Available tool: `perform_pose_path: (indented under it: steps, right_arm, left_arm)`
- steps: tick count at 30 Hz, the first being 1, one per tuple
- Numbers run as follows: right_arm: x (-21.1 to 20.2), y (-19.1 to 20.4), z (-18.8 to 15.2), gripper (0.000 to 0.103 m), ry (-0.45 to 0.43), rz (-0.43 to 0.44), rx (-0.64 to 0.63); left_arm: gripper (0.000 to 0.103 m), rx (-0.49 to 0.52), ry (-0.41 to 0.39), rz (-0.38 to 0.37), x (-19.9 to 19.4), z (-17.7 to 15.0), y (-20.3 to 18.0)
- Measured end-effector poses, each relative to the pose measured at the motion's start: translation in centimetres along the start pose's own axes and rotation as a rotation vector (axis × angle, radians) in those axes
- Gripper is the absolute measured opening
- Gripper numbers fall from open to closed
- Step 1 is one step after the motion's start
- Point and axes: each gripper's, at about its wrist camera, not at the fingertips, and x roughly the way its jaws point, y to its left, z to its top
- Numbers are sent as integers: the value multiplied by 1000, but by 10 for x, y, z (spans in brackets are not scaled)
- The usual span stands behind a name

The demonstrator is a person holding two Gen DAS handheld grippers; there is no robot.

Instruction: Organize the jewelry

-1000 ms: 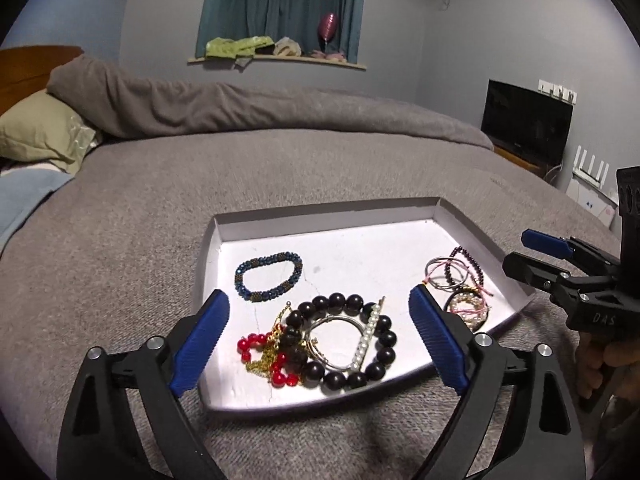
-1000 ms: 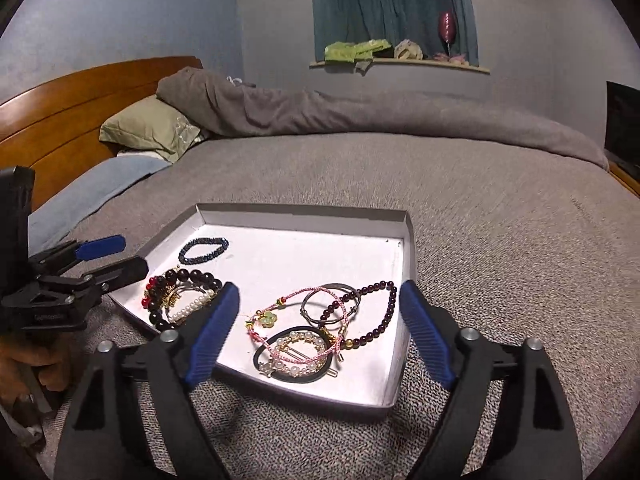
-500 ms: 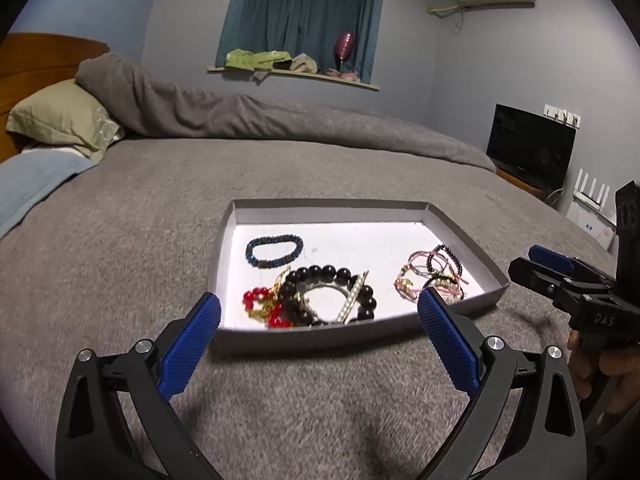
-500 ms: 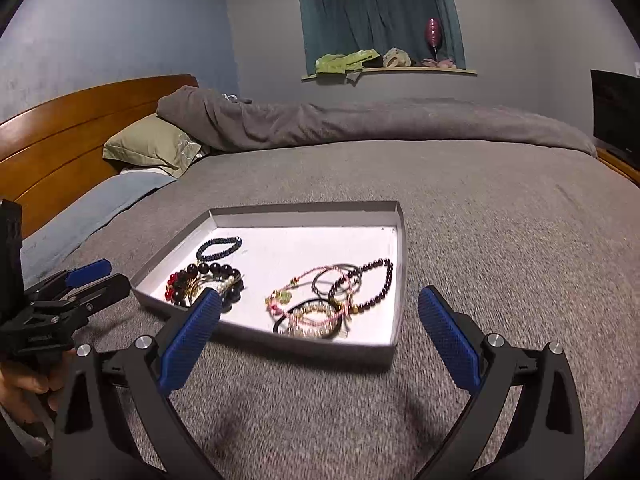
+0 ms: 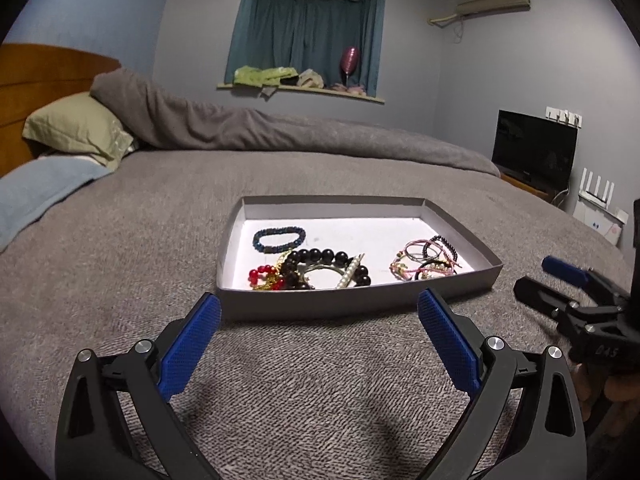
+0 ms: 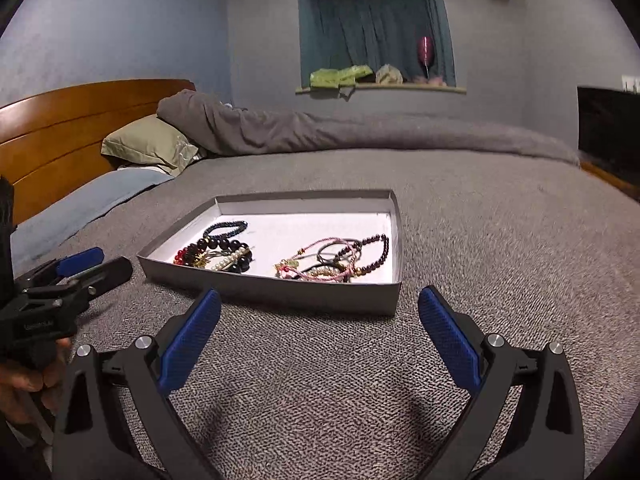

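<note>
Both hand-held grippers had pulled back from the tray since a second earlier, when their blue pads framed the jewelry; now the left hand-held gripper (image 5: 319,312) hung over the grey bedspread (image 5: 120,264) short of the tray's near wall, jaws spread wide and holding nothing. Same story for the right hand-held gripper (image 6: 319,308), fingers spread apart, empty, hovering before the tray's front edge.

And the shallow grey tray (image 5: 352,304) sat flat on the bed with everything inside it. On its left side lay a dark blue beaded bracelet (image 5: 279,239), alone toward the far wall. Just nearer, a big black bead bracelet (image 5: 320,258) tangled with a red bead strand (image 5: 260,272) and a pearl hair clip (image 5: 350,274), all touching. On the right side, apart from that heap, sat a knot of pink cord bracelets (image 6: 320,262) and hair ties, with a dark maroon bead bracelet (image 6: 378,254) looped along it near the right wall.

Behind, an olive pillow (image 6: 148,146) rested by the wooden headboard (image 6: 68,124).
</note>
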Motion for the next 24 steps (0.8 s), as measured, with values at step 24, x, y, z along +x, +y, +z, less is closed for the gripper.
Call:
perform_pose_path:
  steps: [24]
  right_arm:
    - [-16, -2, -2, 98, -83, -14, 10]
  left_arm:
    - [98, 32, -53, 27, -10, -2, -6]
